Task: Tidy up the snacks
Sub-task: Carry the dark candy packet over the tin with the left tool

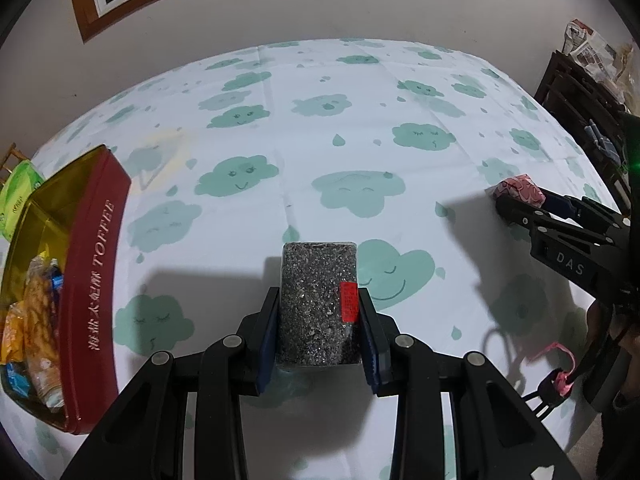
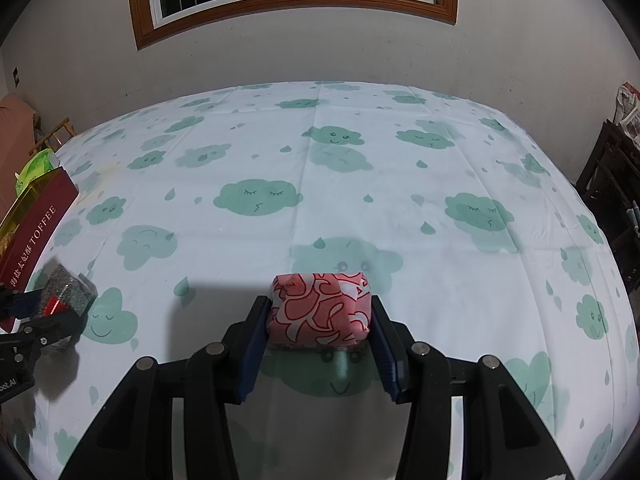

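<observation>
Your left gripper (image 1: 318, 320): jaws clamped on grey speckled packet (image 1: 318, 300). Right gripper (image 2: 318, 320): jaws holding pink wrapped snack (image 2: 320, 308). Next, likely: carry both to toffee tin (image 1: 96, 264) at desk's left edge

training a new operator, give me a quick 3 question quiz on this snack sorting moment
1. True or false: the left gripper is shut on the dark speckled snack pack.
2. What does the right gripper hold? A) a green pouch B) a pink and red patterned packet C) nothing
3. Fill in: the English word on the red tin reads ____.

Key: 1 true. 2 B. 3 TOFFEE; the tin already holds several wrapped snacks.
</observation>
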A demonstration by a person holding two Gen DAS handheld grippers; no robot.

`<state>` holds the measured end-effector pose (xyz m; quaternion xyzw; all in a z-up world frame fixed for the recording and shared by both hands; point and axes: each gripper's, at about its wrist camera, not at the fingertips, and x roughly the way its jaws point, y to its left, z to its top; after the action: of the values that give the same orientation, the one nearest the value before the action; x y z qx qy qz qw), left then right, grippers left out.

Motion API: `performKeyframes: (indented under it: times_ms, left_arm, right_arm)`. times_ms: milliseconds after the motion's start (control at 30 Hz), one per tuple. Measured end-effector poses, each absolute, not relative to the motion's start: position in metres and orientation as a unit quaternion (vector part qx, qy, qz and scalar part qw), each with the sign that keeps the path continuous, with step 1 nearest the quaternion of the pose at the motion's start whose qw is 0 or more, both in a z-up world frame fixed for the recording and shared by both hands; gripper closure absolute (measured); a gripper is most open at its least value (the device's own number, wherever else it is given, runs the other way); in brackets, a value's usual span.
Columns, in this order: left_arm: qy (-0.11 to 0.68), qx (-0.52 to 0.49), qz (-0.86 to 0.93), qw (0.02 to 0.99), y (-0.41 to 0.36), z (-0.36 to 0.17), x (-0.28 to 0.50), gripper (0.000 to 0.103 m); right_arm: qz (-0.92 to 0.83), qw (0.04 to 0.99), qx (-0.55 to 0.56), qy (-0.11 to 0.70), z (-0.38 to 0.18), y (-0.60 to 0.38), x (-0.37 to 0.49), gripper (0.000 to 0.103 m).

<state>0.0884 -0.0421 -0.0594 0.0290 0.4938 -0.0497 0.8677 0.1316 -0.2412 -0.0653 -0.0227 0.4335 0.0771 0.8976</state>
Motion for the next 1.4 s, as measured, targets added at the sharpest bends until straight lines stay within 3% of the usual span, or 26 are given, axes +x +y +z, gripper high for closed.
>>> performKeyframes:
  times_ms: [1400]
  left_arm:
    - [0.438,0.025,0.079,0.895,0.069,-0.004,0.066,0.071]
  right_arm:
    - [0.075,0.897,-0.027,0.434,-0.066,-0.242,0.132,0.054]
